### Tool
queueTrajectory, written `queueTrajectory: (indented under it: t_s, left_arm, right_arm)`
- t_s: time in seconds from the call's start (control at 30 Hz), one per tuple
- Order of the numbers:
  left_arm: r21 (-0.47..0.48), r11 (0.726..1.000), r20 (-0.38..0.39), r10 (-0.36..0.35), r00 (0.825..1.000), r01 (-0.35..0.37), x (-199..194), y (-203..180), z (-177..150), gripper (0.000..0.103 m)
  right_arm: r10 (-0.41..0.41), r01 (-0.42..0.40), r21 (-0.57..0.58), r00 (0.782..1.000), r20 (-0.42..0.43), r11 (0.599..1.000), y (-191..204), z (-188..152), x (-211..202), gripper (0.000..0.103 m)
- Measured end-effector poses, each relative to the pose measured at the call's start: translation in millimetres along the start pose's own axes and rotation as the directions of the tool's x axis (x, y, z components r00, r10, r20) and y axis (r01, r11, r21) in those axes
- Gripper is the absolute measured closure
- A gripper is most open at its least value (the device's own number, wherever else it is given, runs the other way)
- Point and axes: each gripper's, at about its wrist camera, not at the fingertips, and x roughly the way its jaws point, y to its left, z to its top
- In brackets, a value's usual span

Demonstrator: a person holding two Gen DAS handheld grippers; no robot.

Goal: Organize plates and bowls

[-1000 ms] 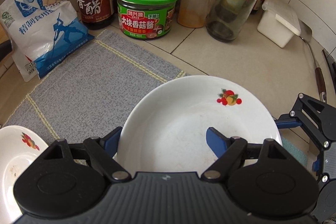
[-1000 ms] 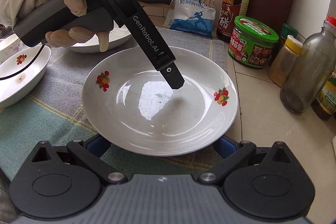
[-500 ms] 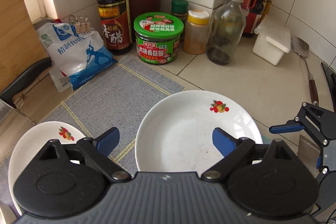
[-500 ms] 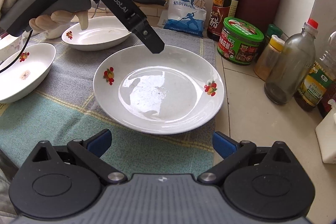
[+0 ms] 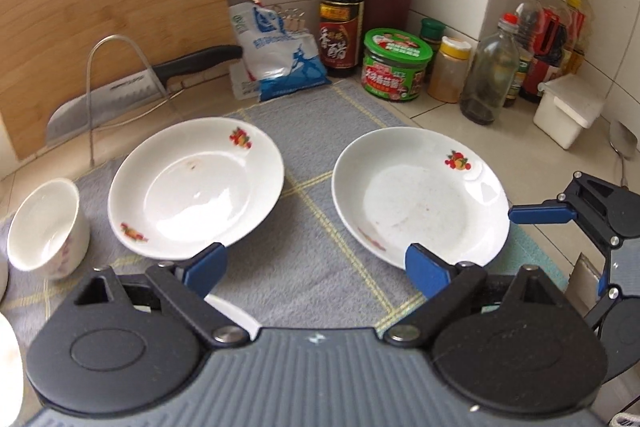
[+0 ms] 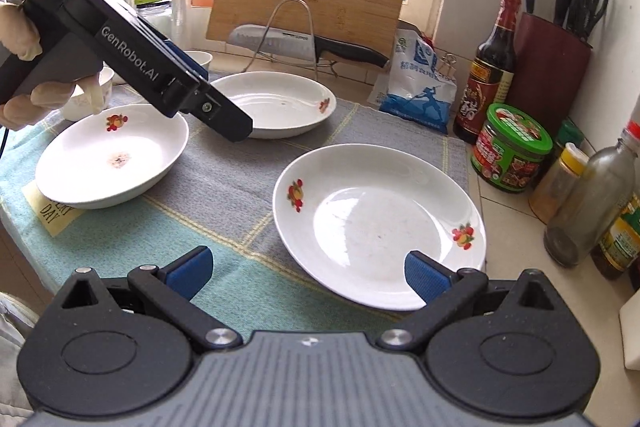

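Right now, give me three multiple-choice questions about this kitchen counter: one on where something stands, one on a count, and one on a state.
1. Where does the green-lidded jar stand?
A in a plate
B on the counter, right of the vinegar bottle
C on the cutting board

2. How many fruit-print plates does the right wrist view show?
A one
B two
C three

3. How is the left hand-held gripper?
A shut on a plate
B shut on a bowl
C open and empty

Answers:
1 B, the jar sits on tile beside the bottle.
2 C, there are the near plate, the left plate and the back plate.
3 C, its blue fingers stand wide apart with nothing between them.
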Motion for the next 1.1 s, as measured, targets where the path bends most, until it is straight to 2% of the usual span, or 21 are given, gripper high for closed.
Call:
queueTrajectory:
  t_s: [0.23, 0.4, 0.73, 0.83, 1.1]
  left_arm:
    - [-0.141, 0.985, -0.004, 0.101, 0.995, -0.100, -24, 26, -38, 0.008]
    - [-0.192, 0.975, 0.001, 0.115, 0.993, -0.112, -33, 46, -48, 0.008]
    - [-0.114, 0.987, -0.033, 0.108, 0.994, -0.111, -49, 83, -67, 0.008]
    - [-0.072, 0.992, -0.042, 0.100, 0.994, -0.103, -58, 93, -80, 0.008]
    - [-0.041, 0.997, -0.068, 0.056, 0.996, -0.059, -87, 125, -119, 0.008]
  right_arm:
    - [0.107, -0.106, -0.080, 0.994, 0.007, 0.991, 28, 13, 13, 0.000]
    - [0.152, -0.151, -0.128, 0.988, -0.002, 0.980, 50, 22, 24, 0.000]
    - [0.196, -0.201, -0.100, 0.979, -0.053, 0.975, 86, 36, 50, 0.000]
    - [0.195, -0.200, -0.091, 0.979, -0.067, 0.976, 94, 40, 54, 0.000]
    - [0.194, -0.197, -0.038, 0.978, -0.074, 0.980, 94, 61, 66, 0.000]
